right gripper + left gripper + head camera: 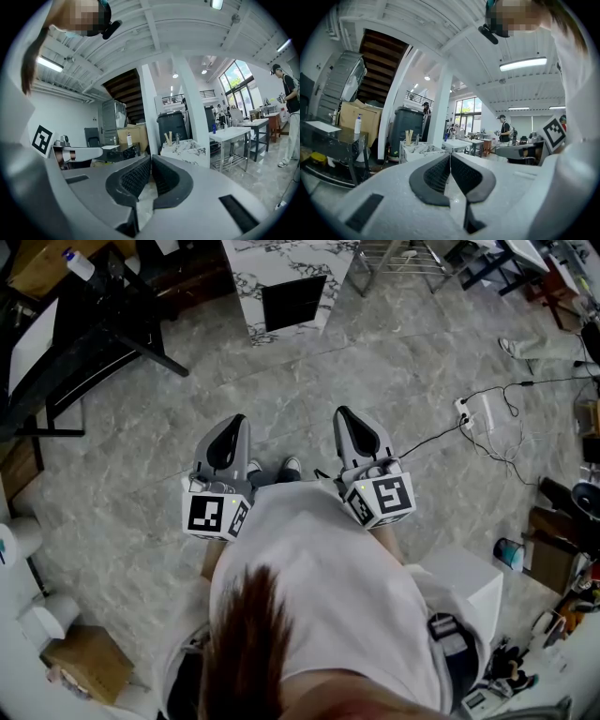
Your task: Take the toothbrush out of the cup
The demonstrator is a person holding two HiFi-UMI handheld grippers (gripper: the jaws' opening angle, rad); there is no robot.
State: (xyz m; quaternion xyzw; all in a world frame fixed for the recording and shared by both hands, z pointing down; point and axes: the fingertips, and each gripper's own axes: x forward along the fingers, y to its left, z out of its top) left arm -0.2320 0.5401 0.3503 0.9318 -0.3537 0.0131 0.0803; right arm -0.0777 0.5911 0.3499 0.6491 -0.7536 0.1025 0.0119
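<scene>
Toothbrush (167,138) upright on distant marble table (185,151), open floor (281,390) between; left claw (450,160), right claw (151,162) pressed together, empty.

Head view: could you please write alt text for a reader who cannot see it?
Seen from above, a person in a white shirt holds the grey left gripper and the grey right gripper side by side over a grey stone-patterned floor, both shut and empty. A white marble-patterned stand with a dark opening is ahead, at the top edge.
</scene>
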